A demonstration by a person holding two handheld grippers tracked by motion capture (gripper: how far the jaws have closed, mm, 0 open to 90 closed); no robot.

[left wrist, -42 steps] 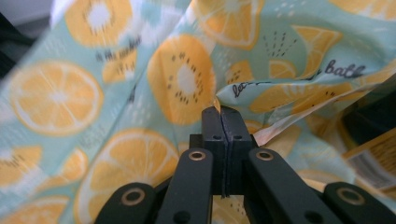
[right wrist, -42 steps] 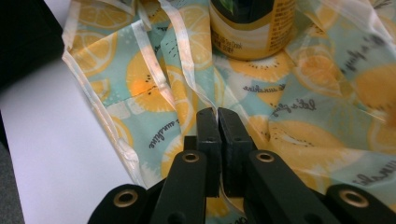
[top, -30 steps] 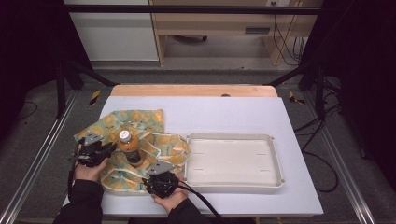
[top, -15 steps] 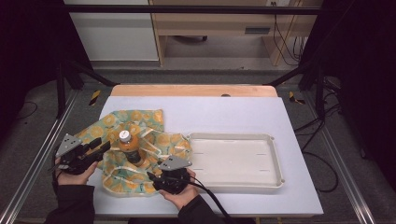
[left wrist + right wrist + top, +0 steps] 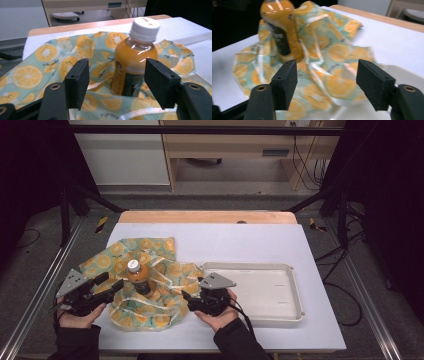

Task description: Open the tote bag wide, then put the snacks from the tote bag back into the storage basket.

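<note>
A bottle of orange juice [image 5: 137,276] with a white cap stands upright on a crumpled cloth [image 5: 155,302] printed with orange slices, left of the table's centre. My left gripper [image 5: 111,282] is at the cloth's left edge, open and pointing at the bottle. In the left gripper view the bottle [image 5: 136,52] stands beyond the gap of that gripper [image 5: 116,75], with the cloth [image 5: 50,57] under it. My right gripper [image 5: 186,298] hovers open at the cloth's right edge. In the right gripper view, the bottle [image 5: 280,27] and cloth [image 5: 332,50] lie ahead of that gripper [image 5: 327,77], which holds nothing.
A shallow white tray [image 5: 292,285] lies right of the cloth, its near corner under the cloth's right edge [image 5: 404,72]. A wooden strip [image 5: 207,217] runs along the table's far edge. Metal frame rails [image 5: 40,285] flank the table.
Both grippers have drawn away from the bottle: the left one out to the left edge of the cloth, the right one to the right towards the tray. The bottle stays upright.
</note>
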